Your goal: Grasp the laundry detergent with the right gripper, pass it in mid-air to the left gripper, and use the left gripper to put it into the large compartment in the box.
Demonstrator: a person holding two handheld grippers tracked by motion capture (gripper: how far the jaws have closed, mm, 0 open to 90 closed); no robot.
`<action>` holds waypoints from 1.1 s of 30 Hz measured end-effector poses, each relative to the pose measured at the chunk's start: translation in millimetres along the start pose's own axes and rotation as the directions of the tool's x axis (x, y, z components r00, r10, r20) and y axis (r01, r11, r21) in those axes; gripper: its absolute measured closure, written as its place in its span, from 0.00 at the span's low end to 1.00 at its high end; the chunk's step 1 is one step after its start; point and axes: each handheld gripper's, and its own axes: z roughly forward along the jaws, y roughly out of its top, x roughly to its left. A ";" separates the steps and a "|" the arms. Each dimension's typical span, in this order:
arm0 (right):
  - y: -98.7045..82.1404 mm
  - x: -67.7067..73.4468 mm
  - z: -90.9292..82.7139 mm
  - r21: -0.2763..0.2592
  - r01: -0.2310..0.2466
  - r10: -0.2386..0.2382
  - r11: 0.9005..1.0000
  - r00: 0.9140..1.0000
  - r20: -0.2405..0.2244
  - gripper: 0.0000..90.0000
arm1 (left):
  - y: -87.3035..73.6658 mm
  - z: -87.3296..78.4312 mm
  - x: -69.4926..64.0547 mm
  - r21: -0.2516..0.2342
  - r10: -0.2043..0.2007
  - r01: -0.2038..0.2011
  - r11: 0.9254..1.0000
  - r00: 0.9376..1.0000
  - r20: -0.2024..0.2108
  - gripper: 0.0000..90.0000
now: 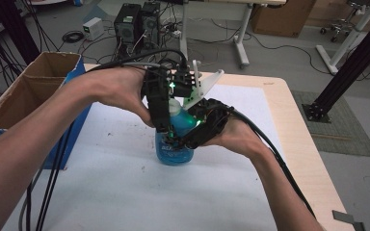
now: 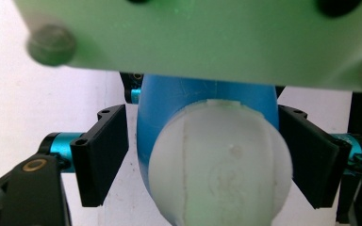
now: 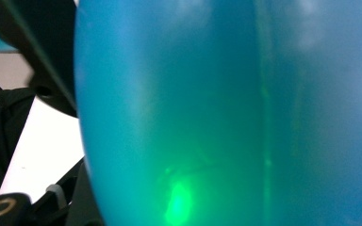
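Note:
A blue translucent bottle (image 1: 176, 150) with a white round cap (image 2: 219, 165) stands upright on the white table top (image 1: 125, 183). My left gripper (image 1: 169, 126) comes down from above, its jaws astride the cap. In the left gripper view the right pad (image 2: 311, 155) lies against the cap, while the left pad (image 2: 101, 155) stands a little off it, so the left gripper (image 2: 207, 157) is open. My right gripper (image 1: 187, 138) reaches in from the right and is shut on the bottle's body. The blue wall of the bottle (image 3: 226, 113) sits very close in the right gripper view, lit by a green glow.
An open cardboard box (image 1: 33, 91) with a blue side stands at the table's left edge. A pale plate (image 2: 193, 37) hangs just over the cap. Cables (image 1: 53, 178) trail along the left forearm. Beyond the table are computer cases (image 1: 135, 24) and desk legs.

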 end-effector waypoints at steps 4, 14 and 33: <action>0.5 0.8 -0.3 0.002 0.009 -0.009 1.000 1.000 0.010 0.50 | 1.2 -0.3 -1.6 -0.006 0.007 -0.007 1.000 1.000 0.004 0.29; 0.5 1.1 -0.4 0.001 0.002 -0.002 1.000 1.000 0.000 0.50 | 0.8 -1.6 -1.8 -0.007 0.014 -0.014 1.000 1.000 0.007 0.33; 0.6 1.8 0.8 -0.008 -0.004 0.004 1.000 1.000 -0.022 0.50 | 2.7 -2.5 -3.2 0.003 0.021 -0.021 1.000 1.000 -0.011 0.42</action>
